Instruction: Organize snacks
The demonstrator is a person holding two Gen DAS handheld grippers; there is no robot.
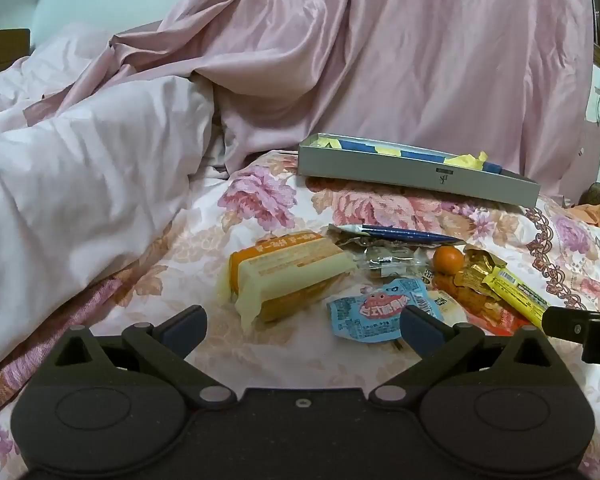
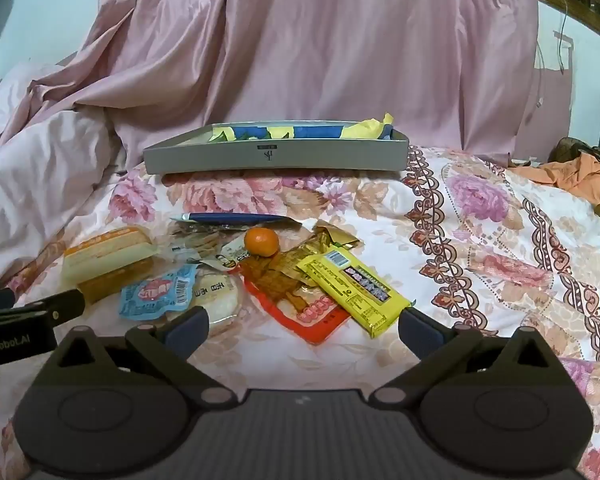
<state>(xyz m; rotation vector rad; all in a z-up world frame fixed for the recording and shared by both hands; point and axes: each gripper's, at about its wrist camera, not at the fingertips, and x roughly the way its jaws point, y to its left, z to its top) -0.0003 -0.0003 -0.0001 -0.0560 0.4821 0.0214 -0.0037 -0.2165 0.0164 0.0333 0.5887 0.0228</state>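
Observation:
A pile of snacks lies on the floral bedsheet: an orange-and-cream wrapped cake (image 1: 284, 276) (image 2: 108, 262), a light blue packet (image 1: 374, 314) (image 2: 156, 292), a small orange fruit (image 1: 448, 259) (image 2: 261, 242), a yellow bar (image 1: 514, 292) (image 2: 352, 290), a red packet (image 2: 300, 308), a blue pen-like packet (image 2: 236, 218). A grey tray (image 1: 412, 172) (image 2: 276, 158) lined with blue and yellow paper sits behind them. My left gripper (image 1: 302, 328) is open and empty just before the cake and blue packet. My right gripper (image 2: 304, 328) is open and empty just before the red packet and yellow bar.
A rumpled pink duvet (image 1: 80, 168) is heaped on the left and a pink curtain (image 2: 340, 40) hangs behind the tray. Orange cloth (image 2: 568, 174) lies at the far right. Each gripper's side shows in the other's view, the right one (image 1: 580, 328) and the left one (image 2: 28, 316).

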